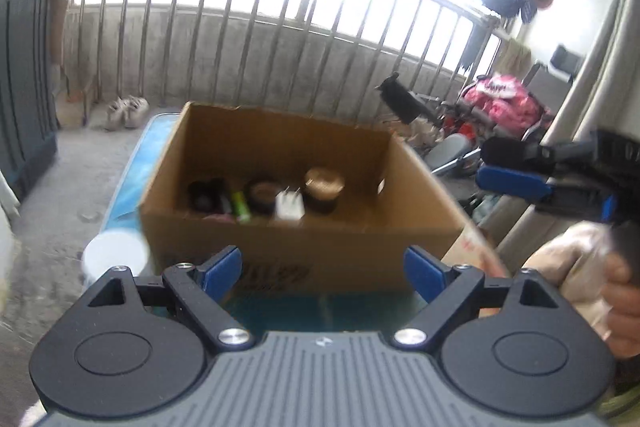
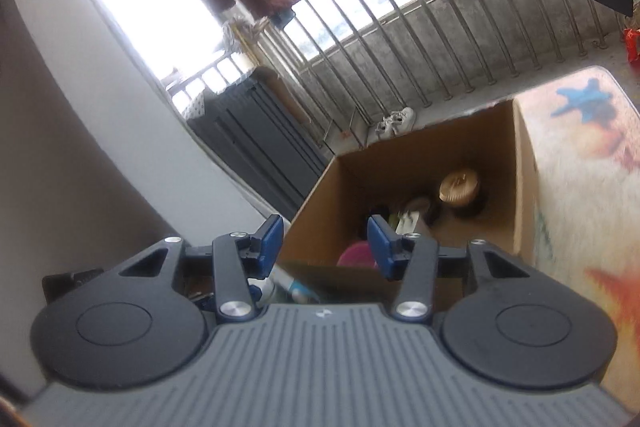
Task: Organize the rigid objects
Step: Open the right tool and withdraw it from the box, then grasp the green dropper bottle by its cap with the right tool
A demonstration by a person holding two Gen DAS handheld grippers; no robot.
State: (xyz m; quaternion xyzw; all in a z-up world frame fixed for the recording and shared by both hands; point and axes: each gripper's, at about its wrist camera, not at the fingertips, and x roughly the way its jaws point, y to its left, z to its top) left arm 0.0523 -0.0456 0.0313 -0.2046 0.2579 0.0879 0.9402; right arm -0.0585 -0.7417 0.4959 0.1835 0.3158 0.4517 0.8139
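An open cardboard box (image 1: 304,239) stands on a blue patterned mat (image 1: 132,167). Inside lie a gold-lidded jar (image 1: 323,187), a dark round tin (image 1: 262,193), a white plug (image 1: 289,205), a green tube (image 1: 241,206) and a black item (image 1: 206,195). My left gripper (image 1: 323,271) is open and empty, just in front of the box's near wall. My right gripper (image 2: 326,243) is open and empty over the box's (image 2: 524,187) near corner; it also shows at the right of the left wrist view (image 1: 516,171). The jar (image 2: 459,186) and a pink item (image 2: 356,254) lie below it.
A white cup (image 1: 114,259) stands left of the box. A metal railing (image 1: 280,39) runs behind. A dark cabinet (image 1: 24,87) is at the left, with shoes (image 1: 126,111) beside it. A stroller and red bags (image 1: 500,103) stand at the right.
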